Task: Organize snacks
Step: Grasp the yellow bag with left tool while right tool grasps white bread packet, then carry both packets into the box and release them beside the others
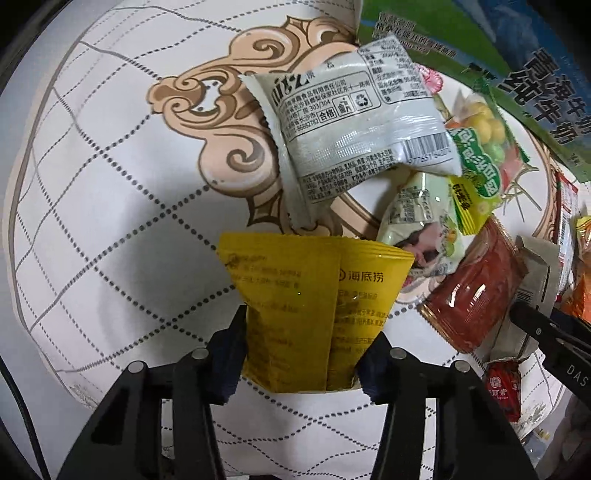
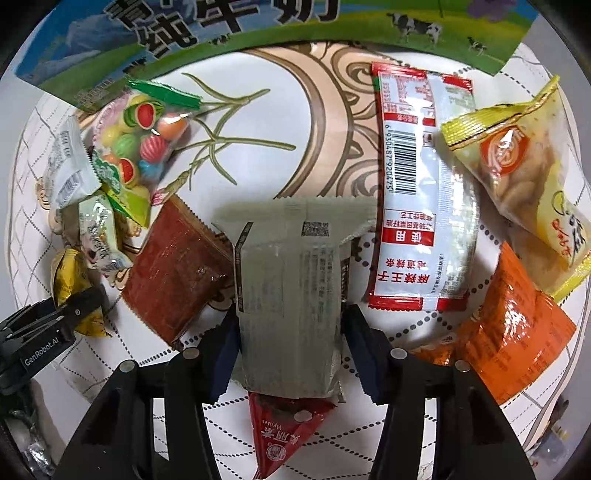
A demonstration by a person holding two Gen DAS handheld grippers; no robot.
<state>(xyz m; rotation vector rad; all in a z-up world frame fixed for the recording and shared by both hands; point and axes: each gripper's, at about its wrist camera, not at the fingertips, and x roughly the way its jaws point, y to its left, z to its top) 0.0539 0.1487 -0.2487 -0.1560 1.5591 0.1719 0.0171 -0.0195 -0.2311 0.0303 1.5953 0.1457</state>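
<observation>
Sorting lot: left hand-held gripper (image 1: 301, 354) clamps yellow packet (image 1: 314, 306); right hand-held gripper (image 2: 290, 350) clamps grey packet (image 2: 291, 288), both probably picked for grouping; candy bag (image 2: 144, 144) at ten o'clock.

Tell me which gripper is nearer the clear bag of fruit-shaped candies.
Left. The left gripper, holding the yellow packet, sits just below the candy bag; the right gripper, holding a grey packet, is farther right.

Snack count — eleven packets, one carton

One each: yellow foil sachet (image 1: 314, 314), grey-white pouch (image 1: 351, 122), fruit-candy bag (image 2: 144, 147), pale green packet (image 2: 101, 236), brown-red packet (image 2: 177, 273), grey paper packet (image 2: 288, 295), red-and-white sachet (image 2: 421, 184), yellow chip bag (image 2: 524, 177), orange foil packet (image 2: 513, 332), small red wrapper (image 2: 280, 439), white-grey wrapper (image 1: 532, 258) — one blue-green milk carton (image 2: 258, 29).
</observation>
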